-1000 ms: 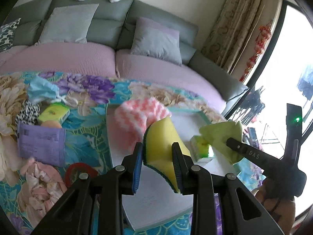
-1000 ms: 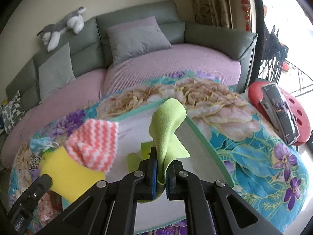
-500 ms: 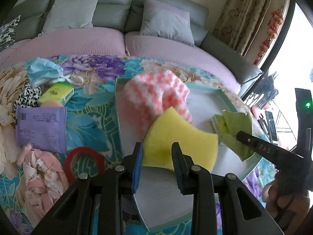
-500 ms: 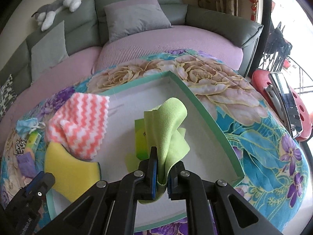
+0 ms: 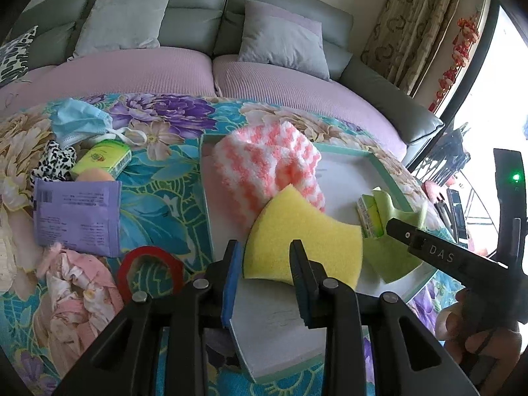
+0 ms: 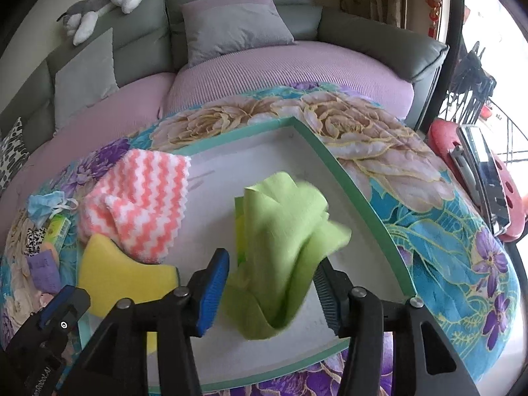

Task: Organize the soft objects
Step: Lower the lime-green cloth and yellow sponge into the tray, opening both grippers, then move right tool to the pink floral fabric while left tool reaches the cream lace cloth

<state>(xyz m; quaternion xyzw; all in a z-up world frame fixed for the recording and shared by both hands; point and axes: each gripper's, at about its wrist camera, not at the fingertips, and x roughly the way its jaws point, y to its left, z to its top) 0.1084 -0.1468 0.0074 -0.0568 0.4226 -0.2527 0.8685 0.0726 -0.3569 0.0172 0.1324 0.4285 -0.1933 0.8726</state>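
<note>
A white tray with a teal rim (image 5: 382, 165) (image 6: 349, 184) lies on the floral cloth. In it lie a pink-and-white zigzag cloth (image 5: 267, 165) (image 6: 142, 198), a yellow sponge (image 5: 303, 250) (image 6: 115, 280) and a green cloth (image 6: 283, 247) (image 5: 389, 257). My left gripper (image 5: 265, 277) is open, its jaws apart at the sponge's near edge. My right gripper (image 6: 269, 293) is open, and the green cloth slumps loose between its fingers.
Left of the tray lie a blue face mask (image 5: 79, 125), a green box (image 5: 102, 158), a purple packet (image 5: 76, 217), a red ring (image 5: 148, 274), a pink fabric heap (image 5: 76, 300) and a leopard-print piece (image 5: 54, 165). A sofa with grey cushions (image 6: 231, 26) stands behind.
Both grippers opened. The sponge dropped flat into the tray from the left gripper, and the green cloth came loose from the right gripper and slumped into the tray.
</note>
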